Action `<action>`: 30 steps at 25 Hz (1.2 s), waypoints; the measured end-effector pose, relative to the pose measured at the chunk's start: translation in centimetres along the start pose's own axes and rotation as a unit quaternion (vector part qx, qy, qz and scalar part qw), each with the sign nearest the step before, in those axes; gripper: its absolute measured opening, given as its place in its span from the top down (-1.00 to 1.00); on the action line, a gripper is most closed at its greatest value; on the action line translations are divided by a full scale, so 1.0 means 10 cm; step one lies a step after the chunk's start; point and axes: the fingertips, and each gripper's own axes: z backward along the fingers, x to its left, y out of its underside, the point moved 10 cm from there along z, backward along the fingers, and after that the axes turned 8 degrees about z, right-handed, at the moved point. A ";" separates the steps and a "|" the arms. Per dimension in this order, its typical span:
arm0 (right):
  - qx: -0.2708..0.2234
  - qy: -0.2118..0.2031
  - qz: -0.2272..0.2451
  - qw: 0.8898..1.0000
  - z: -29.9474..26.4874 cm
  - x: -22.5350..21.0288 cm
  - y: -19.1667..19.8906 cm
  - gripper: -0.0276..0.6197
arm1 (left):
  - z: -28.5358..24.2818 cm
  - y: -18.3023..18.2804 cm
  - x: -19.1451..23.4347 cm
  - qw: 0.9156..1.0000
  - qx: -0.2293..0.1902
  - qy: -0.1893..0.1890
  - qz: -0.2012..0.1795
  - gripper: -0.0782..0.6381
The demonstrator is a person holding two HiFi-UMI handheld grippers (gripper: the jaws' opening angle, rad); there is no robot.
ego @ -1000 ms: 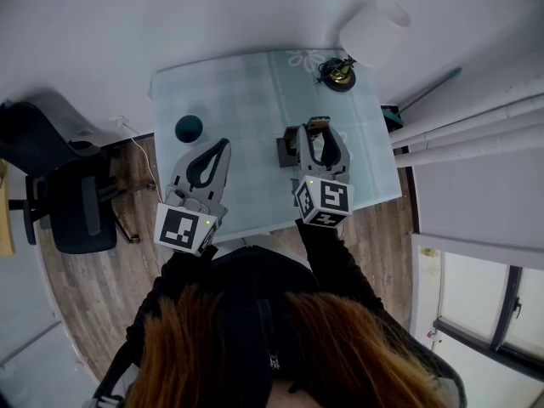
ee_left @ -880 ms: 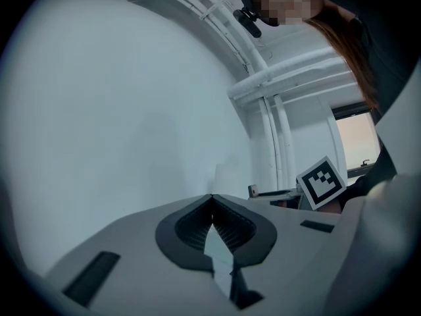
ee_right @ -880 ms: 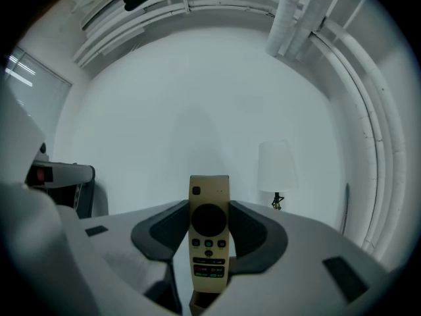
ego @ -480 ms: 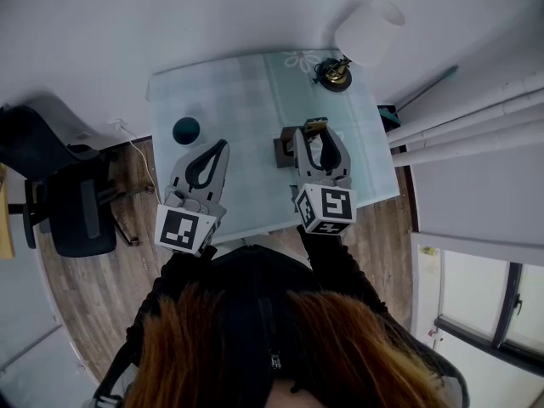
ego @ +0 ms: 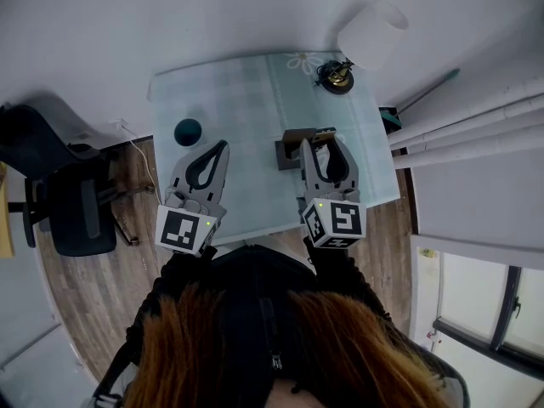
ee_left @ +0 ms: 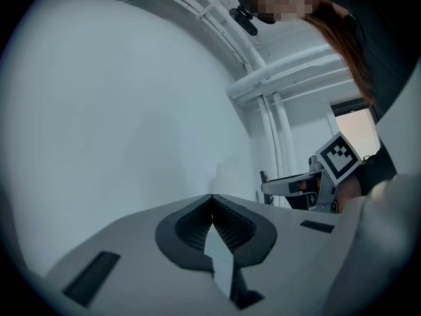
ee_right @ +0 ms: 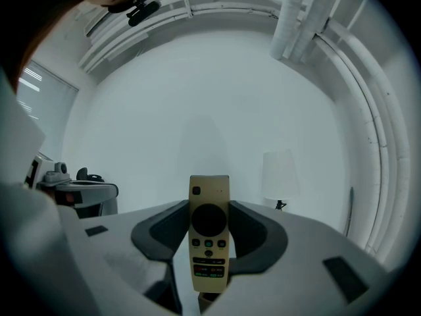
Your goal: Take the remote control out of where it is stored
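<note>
My right claw had hold of the remote. The jaws stood fairly wide apart, with one pad against each long edge. The remote stood upright between them, its buttons facing the claw's own camera (it was cream-yellow, with a big black round pad near the top and small coloured keys lower down). Its top end rose past the jaw tips.

Seen from above, that claw hung over the right half of the pale green table. A small dark stand sat on the table just beside the claw's left jaw. I could not tell whether the remote's lower end was clear of the stand.

My left claw was closed on nothing, with its tips touching and only an empty oval gap behind them. It pointed out level over the left half of the table, well apart from the right claw.

A dark teal cup stood on the table near the left claw's tip, off to its left. A lamp with a white shade stood at the far right corner. A black chair stood on the wood floor to the left of the table.
</note>
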 end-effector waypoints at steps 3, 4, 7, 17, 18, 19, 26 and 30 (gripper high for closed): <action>0.001 0.000 0.000 1.000 0.06 -0.02 -0.01 0.31 | 0.00 0.02 0.02 1.000 -0.005 0.005 -0.003 0.78; 0.003 0.000 -0.001 1.000 0.08 -0.03 -0.01 0.31 | 0.01 0.02 0.02 1.000 -0.007 0.005 -0.003 0.78; 0.008 0.000 -0.004 1.000 0.12 -0.04 0.00 0.31 | 0.01 0.00 0.02 1.000 -0.014 0.000 -0.001 0.78; 0.007 -0.010 0.003 1.000 0.26 -0.08 -0.03 0.31 | 0.00 -0.03 0.04 1.000 -0.023 -0.007 -0.017 0.78; 0.008 -0.011 0.004 1.000 0.26 -0.08 -0.03 0.31 | -0.01 -0.03 0.04 1.000 -0.023 -0.008 -0.016 0.78; 0.010 -0.013 0.006 1.000 0.26 -0.08 -0.02 0.31 | -0.01 -0.04 0.04 1.000 -0.023 -0.009 -0.016 0.78; 0.007 -0.018 0.014 1.000 0.23 -0.05 -0.01 0.31 | -0.02 -0.05 0.10 0.999 -0.027 -0.019 -0.011 0.78; 0.002 -0.020 0.016 1.000 0.21 -0.04 -0.01 0.31 | -0.03 -0.06 0.12 0.999 -0.028 -0.020 -0.010 0.78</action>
